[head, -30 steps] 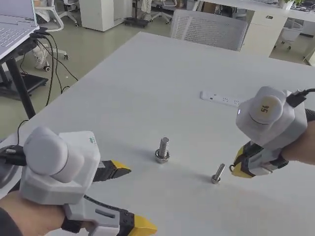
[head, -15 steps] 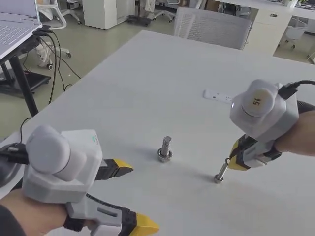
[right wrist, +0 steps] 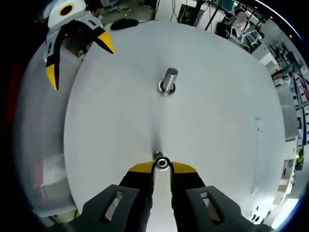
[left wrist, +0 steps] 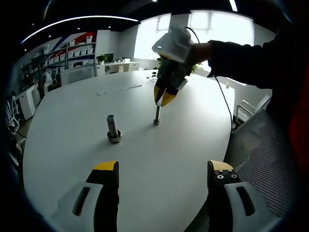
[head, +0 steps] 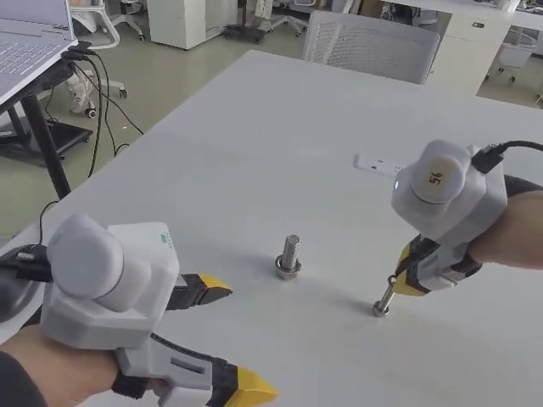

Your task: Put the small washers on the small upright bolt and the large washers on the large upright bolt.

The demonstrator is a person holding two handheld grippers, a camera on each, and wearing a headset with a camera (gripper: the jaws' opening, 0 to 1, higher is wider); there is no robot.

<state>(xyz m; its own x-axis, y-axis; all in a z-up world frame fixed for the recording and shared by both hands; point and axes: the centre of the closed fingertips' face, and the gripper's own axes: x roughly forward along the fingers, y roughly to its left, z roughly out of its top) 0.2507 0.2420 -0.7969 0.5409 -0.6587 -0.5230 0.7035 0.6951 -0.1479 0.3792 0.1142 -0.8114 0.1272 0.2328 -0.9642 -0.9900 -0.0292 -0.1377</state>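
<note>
Right gripper (head: 400, 283) pinches what looks like a small washer (right wrist: 162, 163) atop the small bolt (head: 383, 303). In the head view the large bolt (head: 289, 256) stands at its ten o'clock. Left gripper (left wrist: 162, 167) is spread, grasping nothing.

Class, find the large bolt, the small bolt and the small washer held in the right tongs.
large bolt (head: 290, 252), head view, threaded shaft.
small bolt (left wrist: 157, 115), left gripper view, mid-shaft.
small washer (right wrist: 162, 164), right gripper view, middle of the ring.

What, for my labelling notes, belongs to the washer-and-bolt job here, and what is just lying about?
Job: small bolt, large bolt, small washer held by the right gripper, left gripper.
Lying about: power strip, laptop, chair.
</note>
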